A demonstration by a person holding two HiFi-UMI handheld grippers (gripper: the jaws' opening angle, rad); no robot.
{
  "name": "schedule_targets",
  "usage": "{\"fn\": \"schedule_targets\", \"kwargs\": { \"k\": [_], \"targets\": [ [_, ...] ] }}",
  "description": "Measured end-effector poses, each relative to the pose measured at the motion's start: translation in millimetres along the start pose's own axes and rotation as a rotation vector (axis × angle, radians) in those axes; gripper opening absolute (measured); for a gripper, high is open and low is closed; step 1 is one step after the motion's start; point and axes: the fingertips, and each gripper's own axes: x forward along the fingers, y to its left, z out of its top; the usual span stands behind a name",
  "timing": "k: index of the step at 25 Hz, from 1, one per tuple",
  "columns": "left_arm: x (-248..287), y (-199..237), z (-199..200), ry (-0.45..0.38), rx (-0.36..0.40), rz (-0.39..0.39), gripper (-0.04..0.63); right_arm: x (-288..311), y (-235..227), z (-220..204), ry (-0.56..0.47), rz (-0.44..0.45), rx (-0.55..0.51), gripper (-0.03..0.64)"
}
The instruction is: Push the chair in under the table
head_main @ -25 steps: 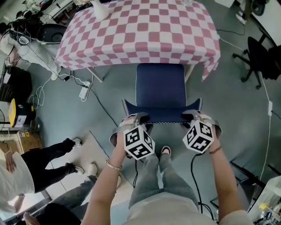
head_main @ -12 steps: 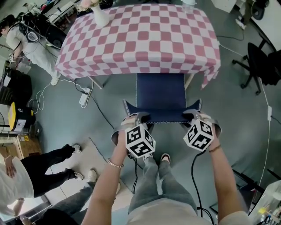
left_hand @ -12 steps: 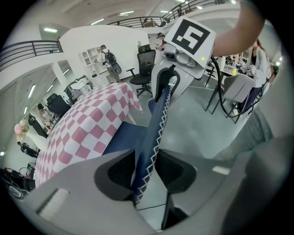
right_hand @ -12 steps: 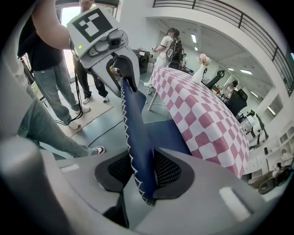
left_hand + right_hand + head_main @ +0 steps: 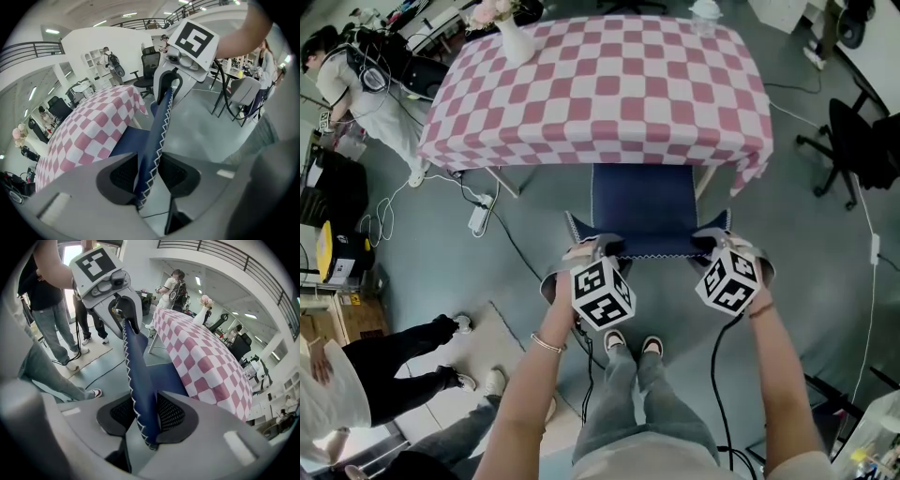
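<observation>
The blue chair (image 5: 642, 199) stands with its seat partly under the checked table (image 5: 600, 84). Its backrest is on the near side. The left fingers (image 5: 121, 176) are closed on the backrest's left top corner, its stitched edge pinched between them. The right fingers (image 5: 177, 414) grip the right corner likewise. The table lies beyond both.

Both grippers are grey plastic with black, mesh-textured pads (image 5: 125, 176). In the head view the left gripper (image 5: 598, 247) carries a white cube (image 5: 602, 293) with black square markers at its six o'clock, and the right gripper (image 5: 711, 241) carries a matching cube (image 5: 728, 279) at five o'clock. A black cable (image 5: 713, 367) trails from the right one toward six o'clock. The person wears a thin bracelet (image 5: 546, 345) on the left wrist, a dark band (image 5: 760, 310) on the right wrist, grey-blue jeans (image 5: 623, 403), dark pale-rimmed shoes (image 5: 652, 346) and a light top (image 5: 675, 457).
</observation>
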Motion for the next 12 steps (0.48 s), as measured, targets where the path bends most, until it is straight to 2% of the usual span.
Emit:
{"fn": "schedule_targets", "kwargs": {
  "k": [6,12],
  "targets": [
    [9,24,4,-0.003,0.007,0.012,0.133,9,-21,6,0.006,0.015,0.006,0.124],
    [15,37,7,-0.012,0.023,-0.015,0.132,14,-36,8,0.001,0.015,0.005,0.124]
  ]
}}
